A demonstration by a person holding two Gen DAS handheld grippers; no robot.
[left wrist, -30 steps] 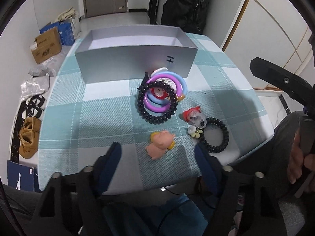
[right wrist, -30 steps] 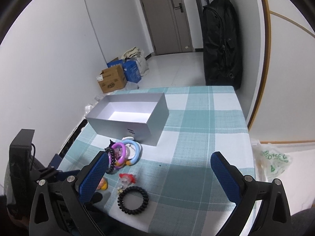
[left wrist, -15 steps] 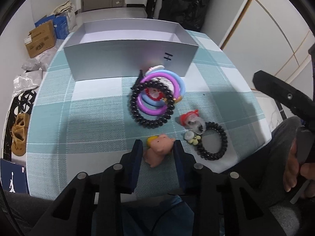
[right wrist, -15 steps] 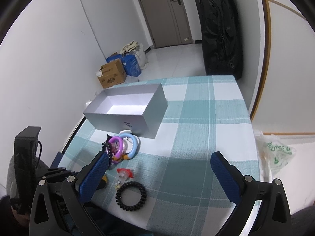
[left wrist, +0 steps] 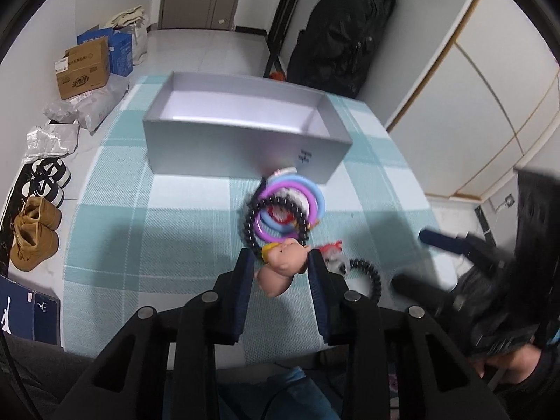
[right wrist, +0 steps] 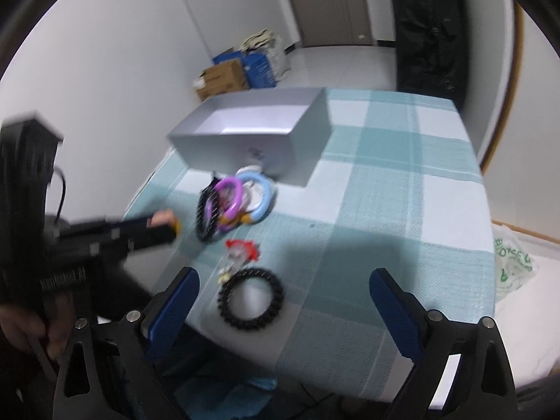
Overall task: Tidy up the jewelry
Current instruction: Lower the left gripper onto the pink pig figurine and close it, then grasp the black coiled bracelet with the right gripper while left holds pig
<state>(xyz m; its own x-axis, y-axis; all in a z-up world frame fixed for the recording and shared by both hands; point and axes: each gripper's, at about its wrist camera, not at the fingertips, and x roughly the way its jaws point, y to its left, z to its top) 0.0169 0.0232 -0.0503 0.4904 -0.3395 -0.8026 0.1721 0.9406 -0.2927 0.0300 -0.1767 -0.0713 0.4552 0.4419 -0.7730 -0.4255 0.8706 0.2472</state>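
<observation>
Left gripper (left wrist: pixel 278 276): narrowed onto the pig charm (left wrist: pixel 284 268), centre-bottom of the left view; charm clamped between both pads, appears raised off the cloth.
Right gripper (right wrist: pixel 281 301): spread wide, holding nothing, at the lower edge of the right view above the black coil tie (right wrist: pixel 250 299).
Grey box (left wrist: pixel 245 150): upper centre of the left view; visible interior bare, nothing filed yet.
Bangle pile (left wrist: pixel 287 210): blue and purple rings plus black bead bracelet, stacked just in front of the box.
Red clip (right wrist: pixel 241 248): on the cloth between pile and coil tie.
Progress: early by my reading; first piece in transit, all others unsorted.
</observation>
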